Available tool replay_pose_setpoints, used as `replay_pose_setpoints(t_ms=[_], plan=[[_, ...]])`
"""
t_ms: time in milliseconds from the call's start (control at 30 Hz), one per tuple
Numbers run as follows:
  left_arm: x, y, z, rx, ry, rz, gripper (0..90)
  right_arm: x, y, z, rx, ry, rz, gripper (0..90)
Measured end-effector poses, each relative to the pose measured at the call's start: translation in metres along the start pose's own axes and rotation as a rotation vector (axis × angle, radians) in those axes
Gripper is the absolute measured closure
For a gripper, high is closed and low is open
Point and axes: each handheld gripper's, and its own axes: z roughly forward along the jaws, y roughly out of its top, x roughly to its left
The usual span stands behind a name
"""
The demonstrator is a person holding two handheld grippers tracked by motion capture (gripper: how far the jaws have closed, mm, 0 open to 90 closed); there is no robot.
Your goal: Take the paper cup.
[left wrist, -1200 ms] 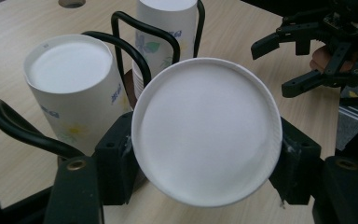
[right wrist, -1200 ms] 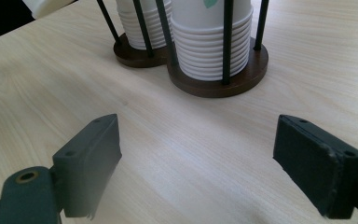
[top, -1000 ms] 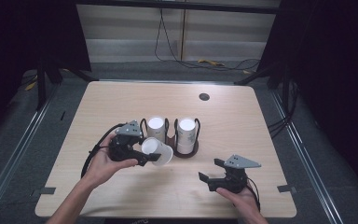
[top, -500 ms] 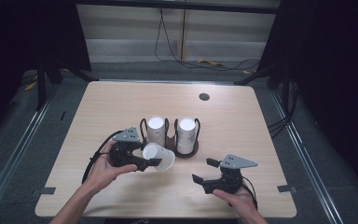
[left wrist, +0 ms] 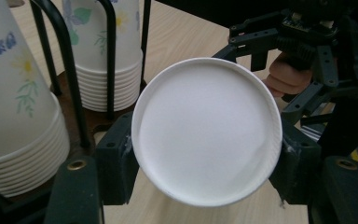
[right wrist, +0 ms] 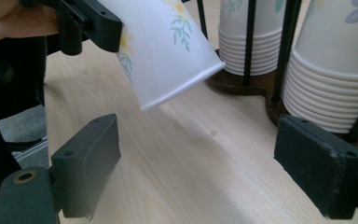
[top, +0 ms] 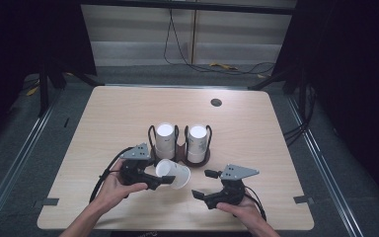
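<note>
A person's left claw (top: pixel 164 179) is clamped on a single white paper cup (top: pixel 172 173), held on its side above the pale wood-grain counter (top: pixel 113 118), just near of a dark wire cup rack (top: pixel 178 148) at the counter's middle. In the left gripper view the cup's round, smooth white base faces the camera, with a black, blocky pad pressed flat against the cup wall on either side. The right gripper view shows the same cup tapering from base to a rolled rim, its matte wall printed with small yellow flowers and green sprigs, the rim hanging clear of the wood.

The rack has a dark brown, rounded base and thin black upright rods, and carries two stacks of nested paper cups, mouth down: a left stack (top: pixel 165 139) and a right stack (top: pixel 197 143), their rolled rims layered like ribs at the bottom. Both bear the same flower print in blue, yellow and green.

The right claw (top: pixel 207 185) lies near and to the right of the held cup, its two black jaws set wide apart with bare counter between them. A grey three-cornered plate tops each gripper. A small dark round disc (top: pixel 216 102) sits in the counter's far right part, well apart from the rack.
</note>
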Motion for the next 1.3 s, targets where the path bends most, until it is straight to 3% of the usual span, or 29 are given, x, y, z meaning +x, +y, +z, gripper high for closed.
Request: replay_pose_setpoints(t_ms=[267, 567, 1000, 1300], plan=[[-0.007, 0.001, 0.006, -0.021, -0.045, 0.006, 35.1, 0.002, 0.001, -0.001, -0.034, 0.028, -0.026, 14.0], [-0.013, 0.004, 0.009, -0.030, -0.096, 0.003, 35.3, 0.004, 0.004, -0.004, -0.100, 0.112, -0.055, 14.2], [-0.018, 0.009, 0.011, -0.034, -0.139, 0.010, 35.4, 0.002, 0.004, -0.005, -0.126, 0.147, -0.066, 16.3], [-0.023, 0.012, 0.016, -0.030, -0.174, 0.017, 35.5, 0.003, 0.002, -0.002, -0.108, 0.168, -0.082, 15.4]])
